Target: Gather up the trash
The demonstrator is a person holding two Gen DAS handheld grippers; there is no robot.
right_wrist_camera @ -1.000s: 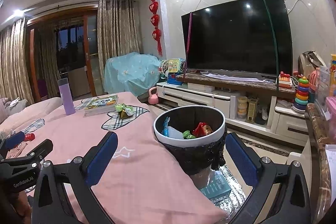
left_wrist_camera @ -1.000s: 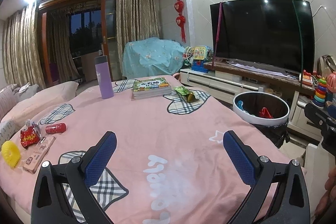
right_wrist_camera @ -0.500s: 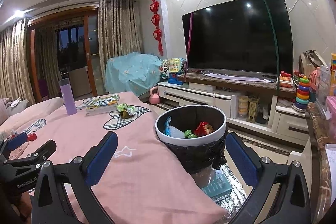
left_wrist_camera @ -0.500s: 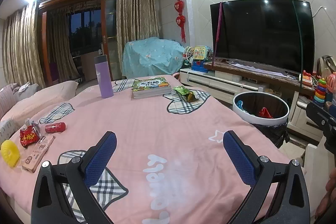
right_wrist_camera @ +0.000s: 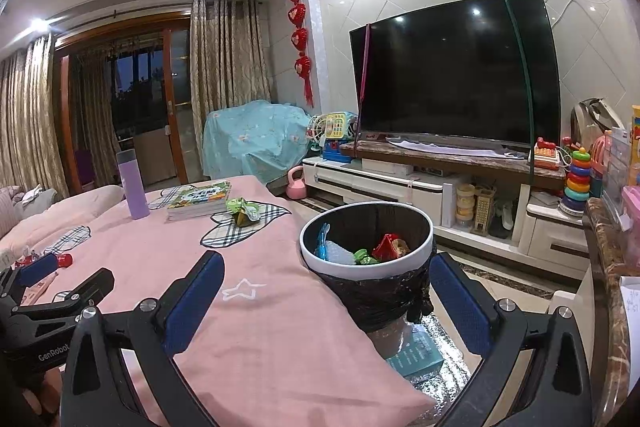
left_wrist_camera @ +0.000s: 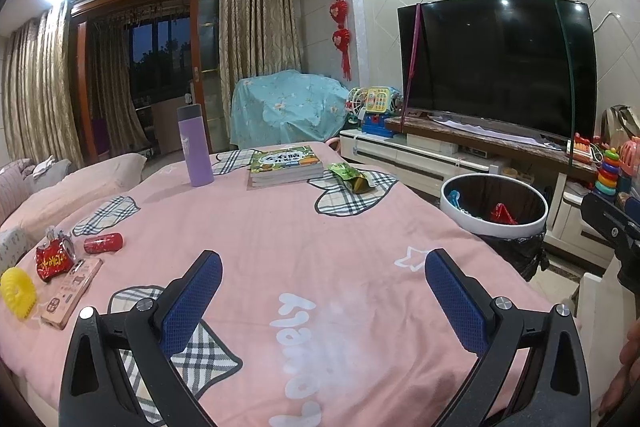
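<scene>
Both hand-held grippers, left [left_wrist_camera: 322, 291] and right [right_wrist_camera: 326, 293], are gaping wide, holding nothing. You are facing the green wrapper [left_wrist_camera: 352, 178] lying at the tabletop's [left_wrist_camera: 280, 235] far right edge, nearer your right.

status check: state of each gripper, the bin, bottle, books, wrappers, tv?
Left gripper: open, empty.
Right gripper: open, empty.
White-rimmed bin with black liner: uncovered, partly filled with trash.
Purple cylindrical bottle: upright, capped.
Stack of green-covered books: closed, lying flat.
Green crumpled wrapper: lying on the pink cloth, not binned.
Red snack packet: on the cloth, not binned.
Black TV: screen dark.
</scene>
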